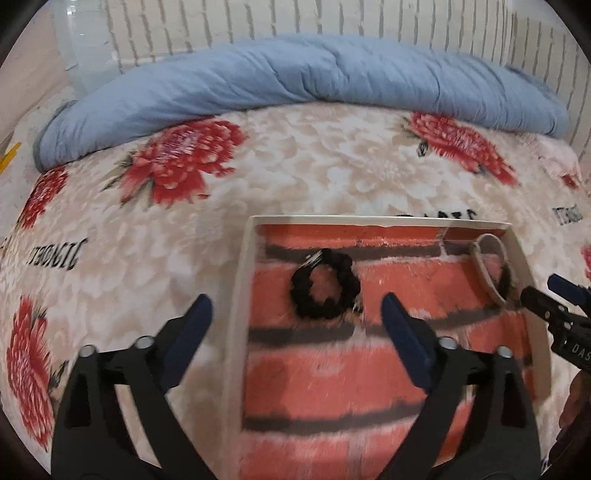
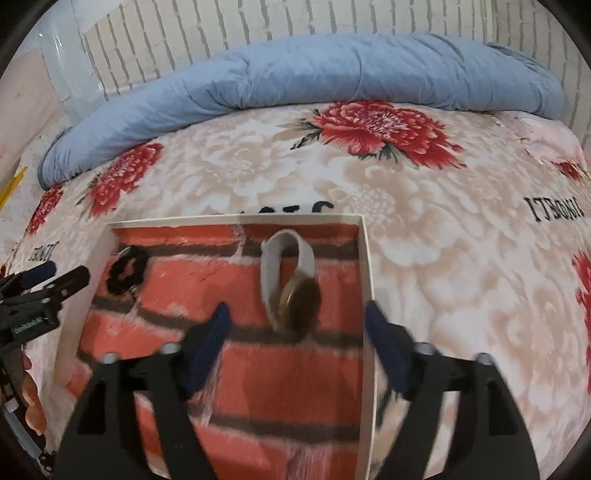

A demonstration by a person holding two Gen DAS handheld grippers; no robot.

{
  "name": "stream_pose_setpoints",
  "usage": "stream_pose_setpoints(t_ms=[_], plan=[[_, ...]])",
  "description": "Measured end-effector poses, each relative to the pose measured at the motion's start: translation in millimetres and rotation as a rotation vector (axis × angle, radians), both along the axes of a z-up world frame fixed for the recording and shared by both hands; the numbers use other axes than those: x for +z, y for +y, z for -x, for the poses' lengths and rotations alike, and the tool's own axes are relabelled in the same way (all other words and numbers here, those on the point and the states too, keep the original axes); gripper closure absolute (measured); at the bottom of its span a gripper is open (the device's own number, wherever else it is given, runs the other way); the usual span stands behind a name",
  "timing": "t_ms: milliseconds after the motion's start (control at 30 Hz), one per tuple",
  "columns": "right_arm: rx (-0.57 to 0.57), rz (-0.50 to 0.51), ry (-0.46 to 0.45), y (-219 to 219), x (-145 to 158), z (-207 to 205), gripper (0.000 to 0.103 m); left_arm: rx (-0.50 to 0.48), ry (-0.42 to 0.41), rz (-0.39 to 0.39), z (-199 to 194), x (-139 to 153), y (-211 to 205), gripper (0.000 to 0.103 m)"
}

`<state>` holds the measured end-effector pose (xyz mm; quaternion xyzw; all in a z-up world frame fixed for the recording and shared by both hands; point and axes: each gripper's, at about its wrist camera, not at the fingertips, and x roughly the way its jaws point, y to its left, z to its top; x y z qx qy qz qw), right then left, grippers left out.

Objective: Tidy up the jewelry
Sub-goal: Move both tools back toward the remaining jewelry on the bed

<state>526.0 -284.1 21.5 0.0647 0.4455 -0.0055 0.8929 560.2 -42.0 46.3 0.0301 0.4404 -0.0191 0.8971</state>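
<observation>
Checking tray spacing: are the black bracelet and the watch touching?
Apart. Right wrist view shows red lining between bracelet and watch.

This is a bedroom in a home. A bed [image 1: 295, 177] fills nearly the whole view, spread with a plush cream blanket [image 2: 424, 221] printed with big red flowers and some dark lettering. At twelve o'clock a rumpled blue quilt [image 1: 303, 74] lies bunched along the bed's far edge. Behind it runs a white-painted brick wall [image 2: 332, 18]. At ten o'clock a pale panel, perhaps a door or cupboard [image 2: 26, 85], stands beside the bed.
</observation>
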Motion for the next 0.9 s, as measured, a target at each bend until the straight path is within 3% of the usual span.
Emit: stream_pose_setpoints(t_ms=[133, 267, 533, 633, 900], plan=[[-0.002, 0.037, -0.02, 2.8, 9.7, 39.9, 0.024, 0.0, -0.026, 0.012, 38.8, 14.3, 18.1, 0.005], [-0.023, 0.005, -0.052, -1.3, 19.5, 82.5, 0.017, -0.007, -0.021, 0.005, 81.8, 20.7, 36.0, 0.005], [-0.065, -0.017, -0.078, -3.0, 24.1, 174.0, 0.017, -0.003, -0.058, 0.038, 171.1, 35.4, 70.4, 0.005], [-0.07, -0.013, -0.088, -2.7, 25.2, 201.4, 0.017, -0.01, -0.09, 0.001, 201.7, 40.4, 77.3, 0.005], [-0.078, 0.027, -0.12, 6.1, 19.9, 269.8, 0.017, -0.021, -0.13, -0.003, 269.1, 36.4, 98.6, 0.005]])
